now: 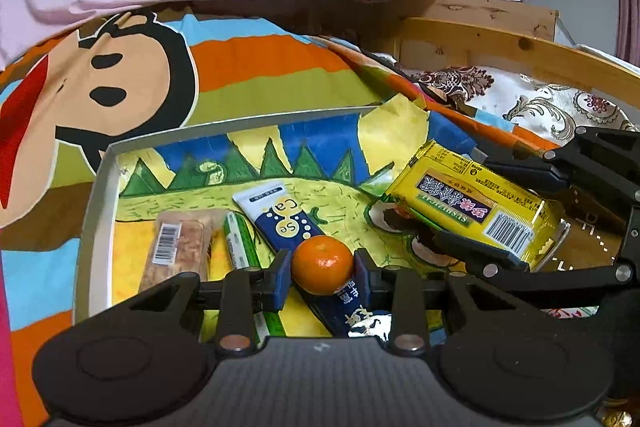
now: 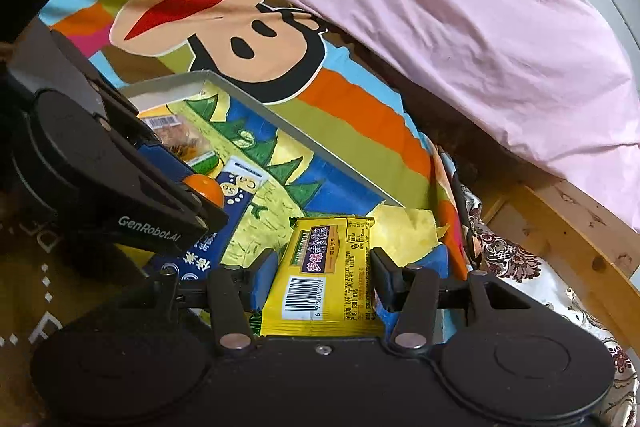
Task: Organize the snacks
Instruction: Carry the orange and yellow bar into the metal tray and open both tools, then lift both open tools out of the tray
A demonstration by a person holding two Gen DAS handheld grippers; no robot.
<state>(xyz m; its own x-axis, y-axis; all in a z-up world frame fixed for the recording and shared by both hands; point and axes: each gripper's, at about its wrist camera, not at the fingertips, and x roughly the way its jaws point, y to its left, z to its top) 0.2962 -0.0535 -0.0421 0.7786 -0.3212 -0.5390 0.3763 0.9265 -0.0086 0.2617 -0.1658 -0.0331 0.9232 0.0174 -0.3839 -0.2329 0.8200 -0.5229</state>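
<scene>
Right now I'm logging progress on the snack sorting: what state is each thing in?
Left tongs: shut on the orange, above the box.
Right tongs: shut on the yellow packet.
Box: open, no lid on it.
Blue tube: lying flat in the box.
Clear-wrapped snack: lying in the box, sealed.
Green stick: lying beside the tube.

The blue tube [image 1: 304, 243] disappears in its lower half behind the small orange [image 1: 322, 265] and the left gripper [image 1: 322, 277] at bottom centre of the left wrist view. The green stick pack [image 1: 240, 247] is cut off below by the same black frame. In the right wrist view, the clear snack pack [image 2: 180, 137] at centre left is half covered by the other gripper's arm, and the yellow packet [image 2: 324, 275] has print too small to read.
</scene>
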